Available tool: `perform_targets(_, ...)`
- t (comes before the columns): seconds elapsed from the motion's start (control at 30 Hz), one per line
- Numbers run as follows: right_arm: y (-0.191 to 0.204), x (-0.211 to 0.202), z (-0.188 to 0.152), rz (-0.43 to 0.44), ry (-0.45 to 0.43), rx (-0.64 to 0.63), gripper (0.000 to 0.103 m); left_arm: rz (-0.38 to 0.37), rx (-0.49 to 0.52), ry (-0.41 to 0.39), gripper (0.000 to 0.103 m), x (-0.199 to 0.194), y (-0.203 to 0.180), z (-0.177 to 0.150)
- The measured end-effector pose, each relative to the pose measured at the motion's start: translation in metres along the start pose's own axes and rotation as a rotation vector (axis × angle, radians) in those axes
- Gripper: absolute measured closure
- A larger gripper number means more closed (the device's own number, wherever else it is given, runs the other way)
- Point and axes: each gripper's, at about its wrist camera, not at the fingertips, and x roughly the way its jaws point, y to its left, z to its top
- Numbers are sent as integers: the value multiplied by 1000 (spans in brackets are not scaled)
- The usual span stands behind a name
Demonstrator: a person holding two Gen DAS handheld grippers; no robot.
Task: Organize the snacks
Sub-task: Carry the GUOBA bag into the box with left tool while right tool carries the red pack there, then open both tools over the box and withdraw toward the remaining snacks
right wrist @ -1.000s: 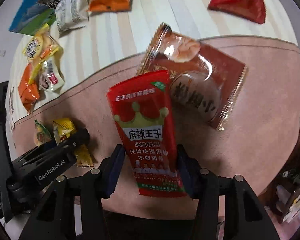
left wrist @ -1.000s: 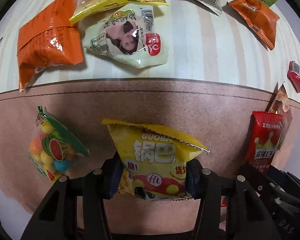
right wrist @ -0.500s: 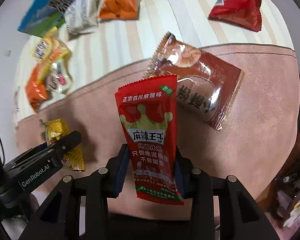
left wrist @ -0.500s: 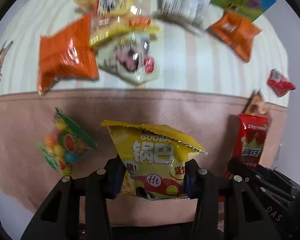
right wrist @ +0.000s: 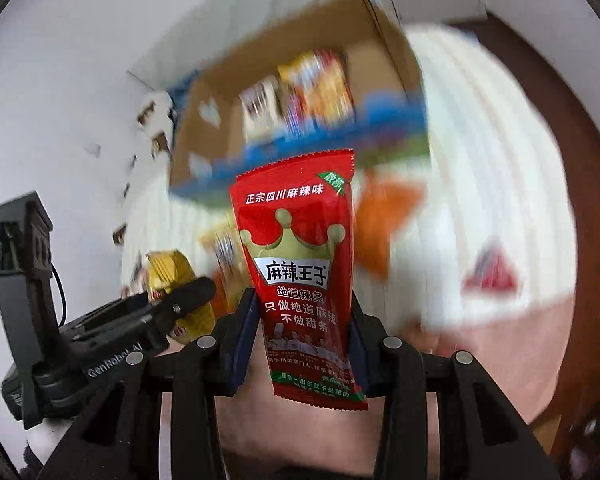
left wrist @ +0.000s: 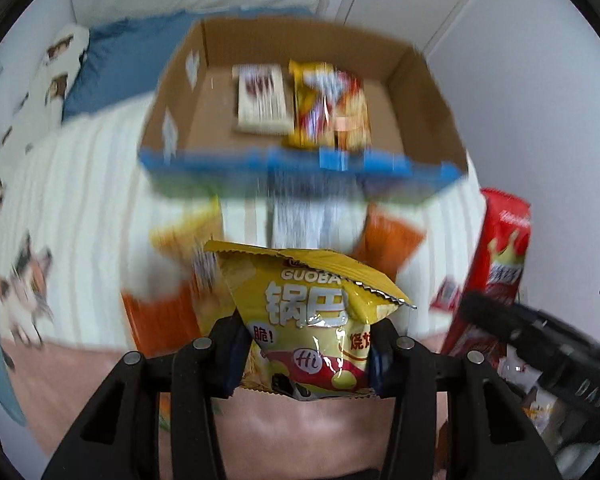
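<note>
My left gripper (left wrist: 306, 354) is shut on a yellow GUOBA snack bag (left wrist: 308, 312), held up above the bed. The right gripper (right wrist: 302, 344) is shut on a red spicy-strip packet (right wrist: 300, 264), lifted as well. Ahead stands an open cardboard box (left wrist: 428, 120) with a blue front edge; a white packet (left wrist: 262, 98) and a yellow-red packet (left wrist: 330, 104) lie inside. The same box (right wrist: 380, 28) shows blurred in the right wrist view. Each gripper appears in the other's view: the right one (left wrist: 532, 332) with its red packet (left wrist: 500, 260), the left one (right wrist: 180, 300) with its yellow bag (right wrist: 168, 268).
Orange bags (left wrist: 388, 240) (left wrist: 160, 316), a silver packet (left wrist: 308, 220) and a small red packet (right wrist: 492, 272) lie blurred on the striped blanket (left wrist: 80, 220) before the box. A pink cover (left wrist: 80, 384) spreads nearer me. White walls and a blue pillow (left wrist: 116, 64) stand behind.
Both grippers have risen with their packets and tilted up, so the cardboard box has come into view. The loose snacks on the bed have slid down in the frames.
</note>
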Motion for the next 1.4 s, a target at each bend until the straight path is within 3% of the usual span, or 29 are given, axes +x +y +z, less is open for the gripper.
perform_targets(0.1,9,-4,50,-27,-43,-28,60,23,18,-31,59,-5,4,42)
perform_targets(0.27,13,22,130,-84,-30,-35,60,67,21,-24,59,10,14,115)
perform_targets(0.43,7,58,197,-181,10,-50,60,127,40,42,59,56,30,182)
perform_targets(0.6,0,103,240,-266,50,-60,60,182,44,105,59,106,48,220)
perform_targets(0.8,-23,147,264,-307,121,-32,59,199,2,179,58,150,73,249)
perform_targets(0.83,-27,150,263,-324,127,-28,55,191,-14,188,57,155,77,254)
perform_targets(0.9,-30,155,261,-320,137,-20,28,167,-50,194,51,162,85,260)
perform_targets(0.93,-30,154,259,-314,136,-11,14,155,-61,193,39,164,88,262)
perform_targets(1.0,-30,155,259,-309,137,-18,14,133,-68,186,16,165,90,263)
perform_targets(1.03,-29,155,259,-310,138,-19,14,125,-67,179,13,165,89,263)
perform_targets(1.13,-28,157,259,-311,147,-30,13,134,-62,168,12,161,85,262)
perform_targets(1.23,-25,156,257,-319,143,-42,6,125,-61,170,11,161,81,260)
perform_targets(1.4,-16,150,250,-314,132,-48,6,117,-44,141,11,149,69,248)
